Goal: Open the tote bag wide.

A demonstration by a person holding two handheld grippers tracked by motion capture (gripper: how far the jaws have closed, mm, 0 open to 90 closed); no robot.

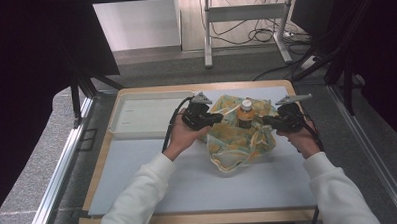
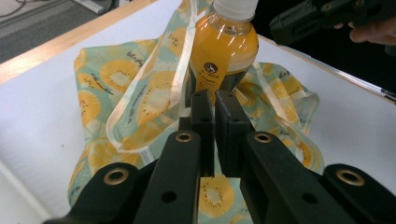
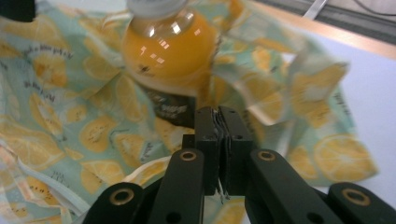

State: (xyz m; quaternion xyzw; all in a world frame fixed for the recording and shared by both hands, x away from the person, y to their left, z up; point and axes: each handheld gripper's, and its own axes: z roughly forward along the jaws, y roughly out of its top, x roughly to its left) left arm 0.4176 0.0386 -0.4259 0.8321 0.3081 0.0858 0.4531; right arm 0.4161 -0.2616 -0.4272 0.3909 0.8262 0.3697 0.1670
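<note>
A fabric bag [image 1: 237,143] printed with yellow citrus slices lies crumpled on the white mat. A bottle of orange drink [image 1: 245,113] with a white cap stands upright in its middle. My left gripper [image 1: 217,117] is at the bag's left rim, its jaws shut with a fold of the bag's cloth [image 2: 121,88] pinched between them, just in front of the bottle [image 2: 223,51]. At the bag's right rim, my right gripper [image 1: 266,120] is shut on a thin edge of cloth [image 3: 70,107], with the bottle [image 3: 168,51] close behind its jaws.
A white tray [image 1: 141,116] sits at the back left of the mat, beside my left hand. The wooden table edge [image 1: 195,87] runs behind the bag. The other gripper [image 2: 322,18] shows at the top right of the left gripper view.
</note>
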